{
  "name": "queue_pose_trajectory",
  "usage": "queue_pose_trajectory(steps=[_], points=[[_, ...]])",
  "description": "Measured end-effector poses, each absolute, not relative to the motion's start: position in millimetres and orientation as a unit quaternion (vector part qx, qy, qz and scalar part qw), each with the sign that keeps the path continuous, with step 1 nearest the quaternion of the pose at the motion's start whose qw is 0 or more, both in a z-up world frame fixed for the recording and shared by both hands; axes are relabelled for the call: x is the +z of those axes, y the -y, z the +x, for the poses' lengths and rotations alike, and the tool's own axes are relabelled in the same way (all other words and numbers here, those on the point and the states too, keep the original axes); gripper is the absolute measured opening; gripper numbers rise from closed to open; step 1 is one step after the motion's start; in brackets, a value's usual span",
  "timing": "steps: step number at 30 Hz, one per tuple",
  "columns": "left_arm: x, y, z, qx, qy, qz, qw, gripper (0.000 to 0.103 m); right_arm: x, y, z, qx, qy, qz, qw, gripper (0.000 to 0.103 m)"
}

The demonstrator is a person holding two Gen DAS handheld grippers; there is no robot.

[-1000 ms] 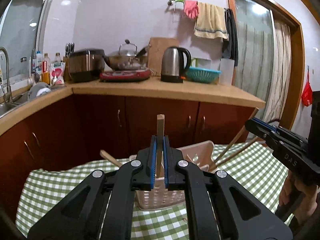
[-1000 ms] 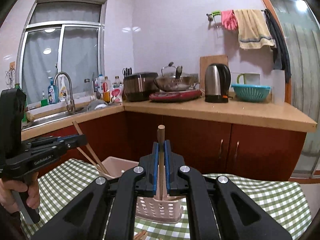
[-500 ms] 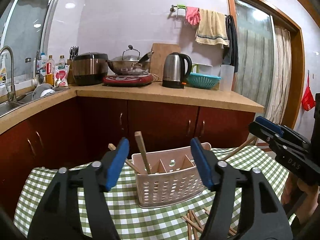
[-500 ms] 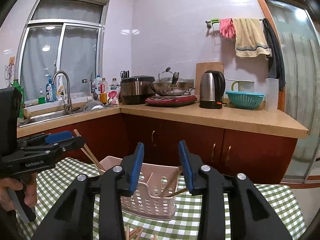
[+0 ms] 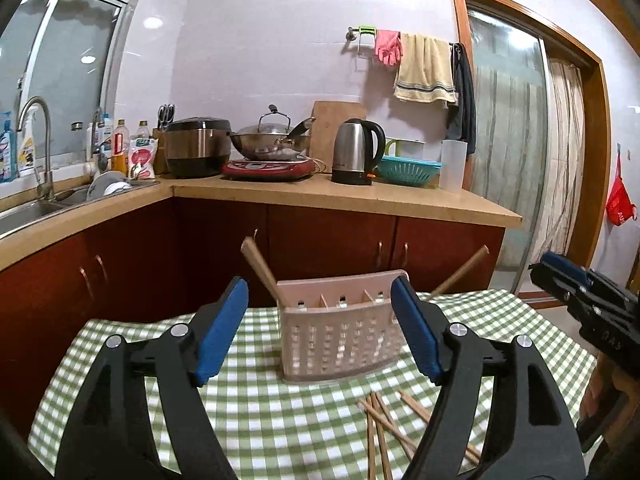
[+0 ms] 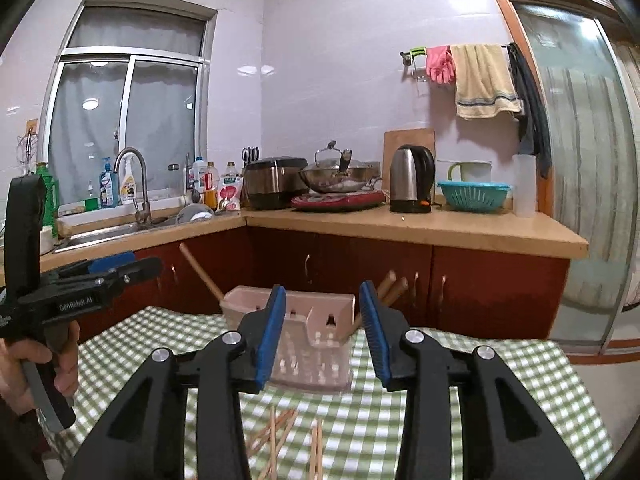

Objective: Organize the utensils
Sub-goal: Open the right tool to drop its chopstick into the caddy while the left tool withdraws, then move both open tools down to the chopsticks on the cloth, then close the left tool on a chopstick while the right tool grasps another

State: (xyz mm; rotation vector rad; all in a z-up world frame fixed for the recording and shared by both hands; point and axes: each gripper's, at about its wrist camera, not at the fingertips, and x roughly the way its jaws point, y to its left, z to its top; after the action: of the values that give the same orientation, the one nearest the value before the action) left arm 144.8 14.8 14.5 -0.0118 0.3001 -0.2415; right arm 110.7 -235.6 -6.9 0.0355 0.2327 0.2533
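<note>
A pale pink perforated utensil holder (image 5: 338,332) stands on the green checked tablecloth (image 5: 256,404); it also shows in the right wrist view (image 6: 308,344). Wooden chopsticks lean out of its left end (image 5: 260,270) and its right end (image 5: 460,274). Several loose chopsticks (image 5: 384,428) lie on the cloth in front of it, also seen in the right wrist view (image 6: 280,436). My left gripper (image 5: 320,328) is open and empty, in front of the holder. My right gripper (image 6: 322,330) is open and empty, also facing the holder.
A kitchen counter (image 5: 360,196) runs behind the table with a rice cooker (image 5: 198,146), wok (image 5: 272,142), kettle (image 5: 358,152) and teal colander (image 5: 408,170). A sink (image 6: 104,236) is at the left. A glass door (image 5: 508,140) is at the right.
Both grippers were shut on upright chopsticks over the holder, then opened. The chopsticks now rest in the holder, and both grippers have drawn back from it.
</note>
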Motion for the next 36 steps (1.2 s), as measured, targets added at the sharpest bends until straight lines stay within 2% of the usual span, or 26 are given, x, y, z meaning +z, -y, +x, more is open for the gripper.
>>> queue_pose_trajectory(steps=[7, 16, 19, 21, 25, 31, 34, 36], points=[[-24, -25, 106, -0.112, -0.177, -0.036, 0.977, 0.072, -55, 236, 71, 0.134, -0.163, 0.027, 0.977, 0.038], [-87, -29, 67, -0.091, -0.238, -0.033, 0.966, 0.070, -124, 227, 34, 0.162, -0.244, 0.031, 0.955, 0.027], [-103, -27, 58, -0.091, -0.254, -0.028, 0.962, 0.064, -143, 224, 28, 0.170, -0.263, 0.032, 0.949, 0.025], [-114, -25, 55, -0.091, -0.269, -0.028, 0.959, 0.063, -153, 222, 27, 0.173, -0.276, 0.032, 0.945, 0.023], [-129, -20, 50, -0.095, -0.287, -0.022, 0.953, 0.059, -167, 218, 27, 0.177, -0.298, 0.026, 0.938, 0.020], [-140, -15, 48, -0.101, -0.299, -0.018, 0.949, 0.058, -180, 220, 30, 0.168, -0.319, 0.024, 0.933, 0.018], [-145, -14, 48, -0.103, -0.306, -0.019, 0.946, 0.055, -184, 219, 30, 0.167, -0.329, 0.023, 0.929, 0.008], [-148, -12, 49, -0.107, -0.313, -0.018, 0.944, 0.052, -185, 219, 29, 0.167, -0.329, 0.021, 0.929, 0.007]])
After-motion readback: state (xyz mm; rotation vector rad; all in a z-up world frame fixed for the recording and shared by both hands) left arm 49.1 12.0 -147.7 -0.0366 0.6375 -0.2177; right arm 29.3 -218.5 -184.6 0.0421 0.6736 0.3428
